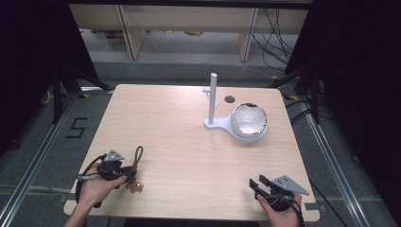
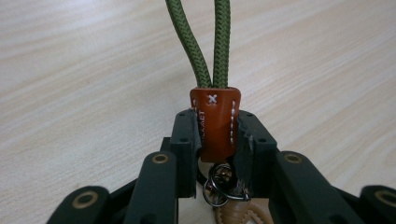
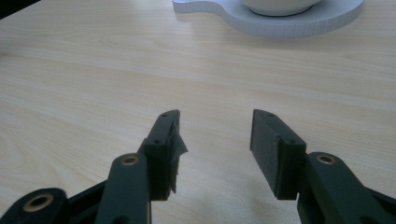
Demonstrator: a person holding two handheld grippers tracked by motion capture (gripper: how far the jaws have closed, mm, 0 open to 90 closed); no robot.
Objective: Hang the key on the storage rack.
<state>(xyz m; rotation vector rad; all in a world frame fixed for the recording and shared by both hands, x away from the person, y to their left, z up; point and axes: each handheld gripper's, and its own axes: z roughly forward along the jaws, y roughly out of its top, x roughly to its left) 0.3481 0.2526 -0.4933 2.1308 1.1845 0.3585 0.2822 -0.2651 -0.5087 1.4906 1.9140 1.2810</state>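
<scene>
The brown leather tab (image 2: 215, 122) of a keychain with a green cord loop (image 2: 205, 44) is clamped between the jaws of the left claw (image 2: 215, 128), low over the counter (image 1: 189, 142) near its front left corner. The right claw (image 3: 215, 144) is held released, with nothing between its jaws, at the front right.
</scene>
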